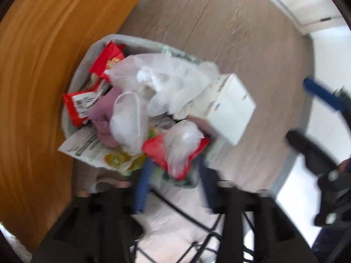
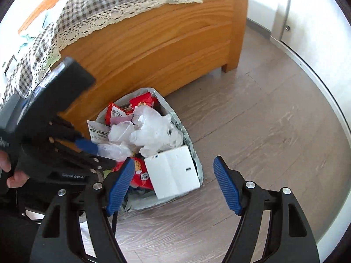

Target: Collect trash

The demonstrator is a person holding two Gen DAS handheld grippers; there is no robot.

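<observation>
Wooden bed frame (image 2: pixel 153 43), one, with one checked lace-edged cloth (image 2: pixel 105 6) draped over top. Grey wood-look floor (image 2: pixel 263 114) beneath. One trash bin (image 2: pixel 193 151) with pale liner, standing on floor just beside bed frame's side board, heaped above rim.

Bin contents, counted as far as blur allowed:
- white box (image 2: pixel 173 173), one, tilted on top at bin's edge, partly overhanging rim
- crumpled clear plastic bags (image 2: pixel 153 129), at least three, piled across middle
- red snack wrappers (image 1: pixel 105 61), at least three seen: two at bed side, one (image 2: pixel 138 171) at near side under a bag
- printed paper sheet (image 1: pixel 87 146), one, jutting over rim toward bed
- mauve crumpled piece (image 1: pixel 103 114), one, between wrappers and bags

Grippers, two, both with blue pads. Left gripper (image 1: pixel 175 184) pointed steeply down over bin's near edge, pads parted, nothing between them; outline badly smeared by motion. Right gripper (image 2: pixel 173 186) released, pads spread wide and empty, white box seen through gap but not touched. Fingers of a hand (image 2: pixel 13 175) seen on left gripper's handle.
</observation>
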